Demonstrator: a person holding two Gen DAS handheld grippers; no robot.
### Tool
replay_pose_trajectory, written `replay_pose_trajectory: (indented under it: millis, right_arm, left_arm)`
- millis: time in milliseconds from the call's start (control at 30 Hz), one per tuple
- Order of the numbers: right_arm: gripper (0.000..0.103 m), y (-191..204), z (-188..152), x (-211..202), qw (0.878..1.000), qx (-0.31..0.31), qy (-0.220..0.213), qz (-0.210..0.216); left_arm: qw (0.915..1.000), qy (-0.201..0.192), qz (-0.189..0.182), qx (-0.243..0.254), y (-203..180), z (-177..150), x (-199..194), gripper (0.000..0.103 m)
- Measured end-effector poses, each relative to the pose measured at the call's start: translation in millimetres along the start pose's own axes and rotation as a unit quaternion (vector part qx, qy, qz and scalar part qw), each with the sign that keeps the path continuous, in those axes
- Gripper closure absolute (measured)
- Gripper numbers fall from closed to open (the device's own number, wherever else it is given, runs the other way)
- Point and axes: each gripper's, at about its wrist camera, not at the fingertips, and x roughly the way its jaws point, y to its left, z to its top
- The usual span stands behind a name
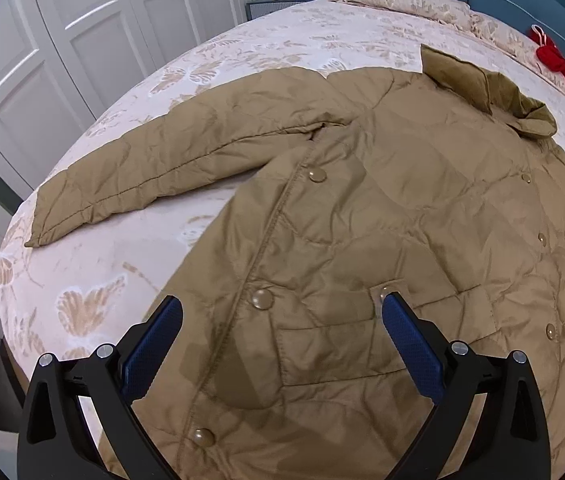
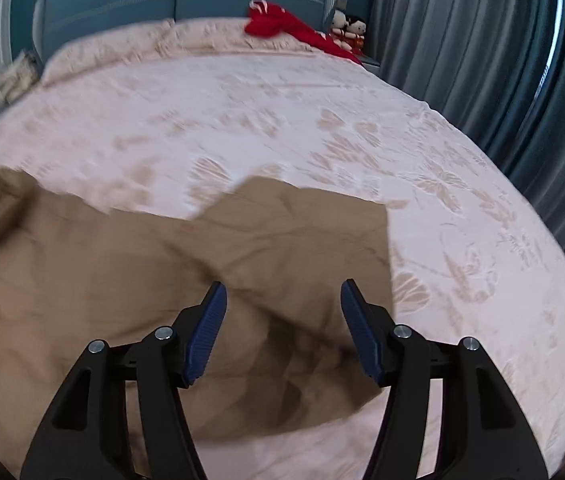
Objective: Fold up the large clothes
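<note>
Our right view blurred, tan quilted snap-button coat (image 1: pixel 362 208) indistinct there; coat flat on floral bed (image 1: pixel 266 44); left tool (image 1: pixel 281 322), right tool (image 2: pixel 283 300) spread, empty.

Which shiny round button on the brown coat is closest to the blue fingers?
The round clear snap button on the tan quilted coat beside the pocket: it sits between the left gripper's blue fingers, while the others lie farther up or lower.
</note>
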Motion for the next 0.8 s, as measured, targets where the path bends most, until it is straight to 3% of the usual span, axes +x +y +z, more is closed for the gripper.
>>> replay_pose_trajectory:
  millis: [100, 133, 167, 233, 267, 400, 467, 567, 667, 800]
  right_arm:
    - [0.043, -4.2, -4.5, 25.5, 1.0, -0.02, 0.018, -0.01]
    - [0.051, -3.5, -4.9, 32.6, 0.999, -0.024, 0.024, -0.01]
    - [0.073, -3.3, -6.0, 40.3, 0.999, -0.027, 0.027, -0.009]
    - [0.094, -2.1, -5.6, 47.3, 0.999, -0.021, 0.032, -0.007]
    - [0.1, -0.2, -4.9, 45.4, 0.999, -0.017, 0.031, -0.004]
    - [0.102, 14.5, 6.5, 9.7, 0.999, 0.002, -0.01, 0.053]
    - [0.102, 31.6, 12.9, -26.4, 0.993, 0.009, -0.042, 0.107]
    - [0.102, 72.4, 15.6, -80.1, 0.977, -0.003, -0.066, 0.203]
    - [0.102, 131.6, 6.5, -121.0, 0.954, -0.032, -0.058, 0.293]
    - [0.102, 205.9, -17.2, -144.9, 0.929, -0.072, -0.028, 0.361]
  left_arm:
    - [1.0, 0.004, 0.003, 0.002, -5.2, -0.6, 1.6, 0.005]
    - [1.0, 0.006, 0.004, 0.004, -6.5, -0.6, 2.2, 0.005]
    - [0.9999, 0.006, 0.005, 0.006, -7.9, -0.4, 2.8, 0.005]
    - [0.9999, 0.005, 0.009, 0.009, -9.6, -0.1, 2.9, 0.005]
    - [0.9999, 0.004, 0.009, 0.01, -9.6, 0.3, 3.1, 0.005]
    - [1.0, 0.005, 0.006, 0.004, -6.4, 1.1, 4.2, 0.005]
    - [1.0, 0.005, 0.005, 0.0, -3.9, 1.1, 4.4, 0.005]
    - [0.9999, 0.005, 0.005, -0.013, 5.7, 2.8, 4.1, 0.005]
    - [0.9996, 0.004, 0.005, -0.027, 16.2, 4.0, 1.1, 0.005]
    - [0.9993, -0.002, 0.004, -0.037, 28.6, 5.2, -3.9, 0.005]
